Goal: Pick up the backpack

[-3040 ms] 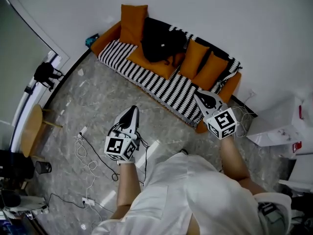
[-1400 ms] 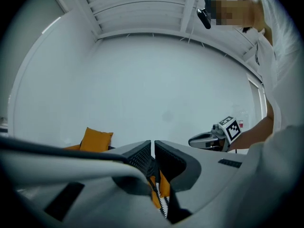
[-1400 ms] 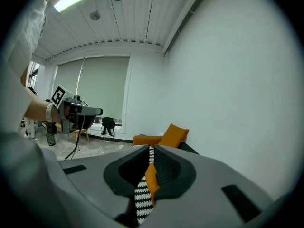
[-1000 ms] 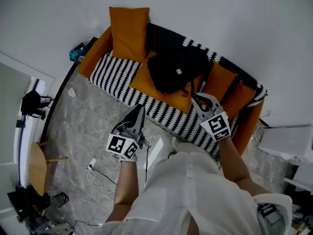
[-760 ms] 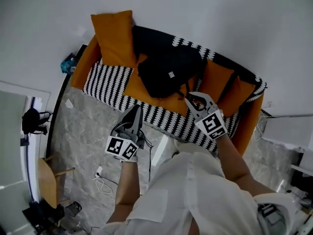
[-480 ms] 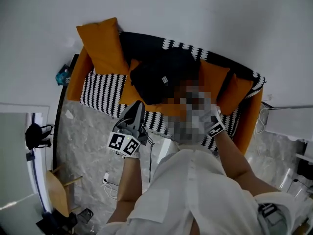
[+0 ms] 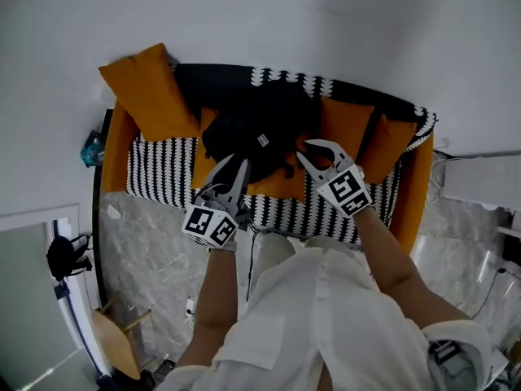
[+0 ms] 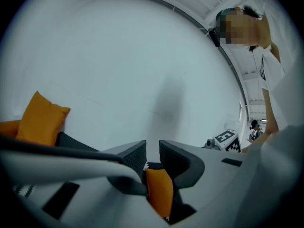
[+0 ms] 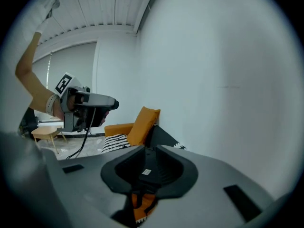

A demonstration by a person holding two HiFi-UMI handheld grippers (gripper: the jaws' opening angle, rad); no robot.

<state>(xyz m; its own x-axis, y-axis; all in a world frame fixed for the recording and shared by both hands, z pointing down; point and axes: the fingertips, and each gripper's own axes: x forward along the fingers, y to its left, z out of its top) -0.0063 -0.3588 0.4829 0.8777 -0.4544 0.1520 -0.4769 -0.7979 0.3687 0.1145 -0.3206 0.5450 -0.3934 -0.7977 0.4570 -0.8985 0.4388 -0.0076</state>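
The black backpack leans on orange cushions in the middle of the sofa, its small white label facing up. My left gripper hovers at its lower left edge. Its jaws have just been opening and stand slightly apart, with nothing between them; an orange cushion shows beyond the gap. My right gripper hangs over the backpack's lower right corner by its straps. Its jaws have also just been opening and hold nothing; the backpack's label shows behind them.
The orange sofa has a black-and-white striped cover and stands against the white wall. A big orange cushion stands at its left end, two more at its right. A wooden chair and a cable lie on the marble floor.
Both grippers have come forward and down, from in front of the sofa to the backpack's lower edge. Both pairs of jaws have opened a little.
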